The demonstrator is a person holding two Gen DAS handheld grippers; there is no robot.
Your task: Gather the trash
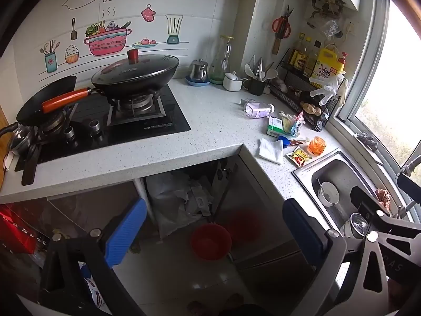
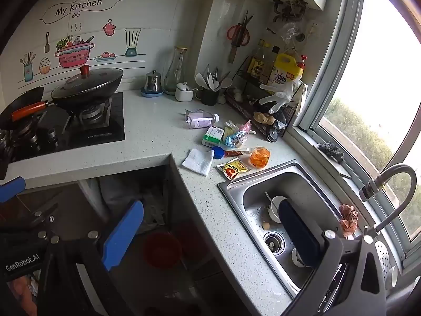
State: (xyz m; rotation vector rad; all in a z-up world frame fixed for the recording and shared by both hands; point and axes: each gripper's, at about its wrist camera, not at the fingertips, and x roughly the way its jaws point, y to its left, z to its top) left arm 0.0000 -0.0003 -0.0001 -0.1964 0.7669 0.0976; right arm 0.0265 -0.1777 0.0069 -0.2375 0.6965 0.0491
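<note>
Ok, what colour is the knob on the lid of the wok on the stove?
Red. The knob on the wok's lid shows best in the left wrist view.

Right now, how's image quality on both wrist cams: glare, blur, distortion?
Left wrist view: the bright window is blown out at right, the space under the speckled white countertop is dark, and the round red basin is soft. Right wrist view: the window clips to white and the steel sink stays readable. Both: heavy fisheye bending and black corners.
</note>
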